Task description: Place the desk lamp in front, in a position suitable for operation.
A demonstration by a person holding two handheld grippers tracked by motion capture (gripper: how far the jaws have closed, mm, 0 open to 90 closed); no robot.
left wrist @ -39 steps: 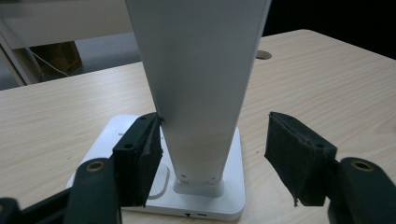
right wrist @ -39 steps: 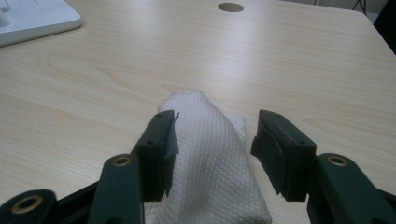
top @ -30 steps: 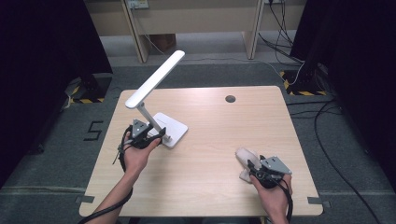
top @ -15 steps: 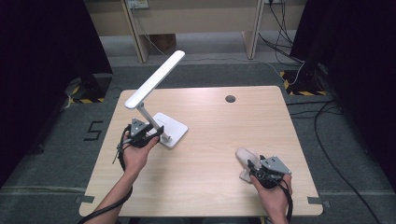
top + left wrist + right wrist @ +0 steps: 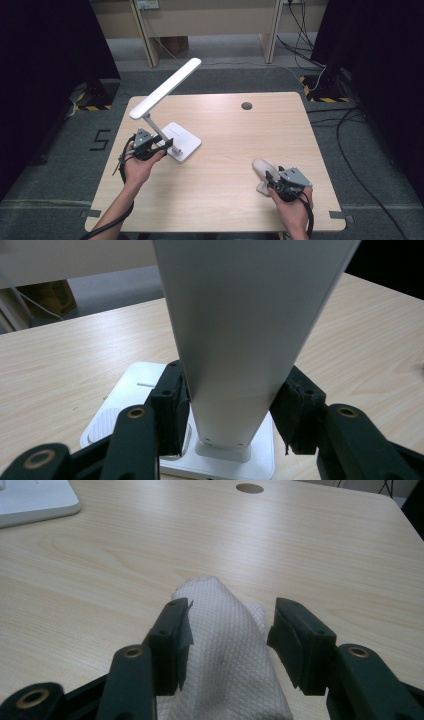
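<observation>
Left gripper (image 5: pixel 159 145) sits at the near-left part of the table (image 5: pixel 235 130), jaws clamped on the lower stem of the white desk lamp (image 5: pixel 165 87); in the left gripper view the pads (image 5: pixel 172 412) press both sides of the flat white stem just above where it meets the base (image 5: pixel 127 400). The lamp's square base rests flat on the wood, its long head tilted up and away toward the far-left edge. Right gripper (image 5: pixel 272 181) is at the near-right part of the table, well apart from the lamp. Its jaws stand apart around a crumpled white cloth (image 5: pixel 225 655): left pad touching the fabric, right pad with a small gap beside it. The cloth lies on the tabletop. A round cable hole (image 5: pixel 246 106) lies near the far edge.
</observation>
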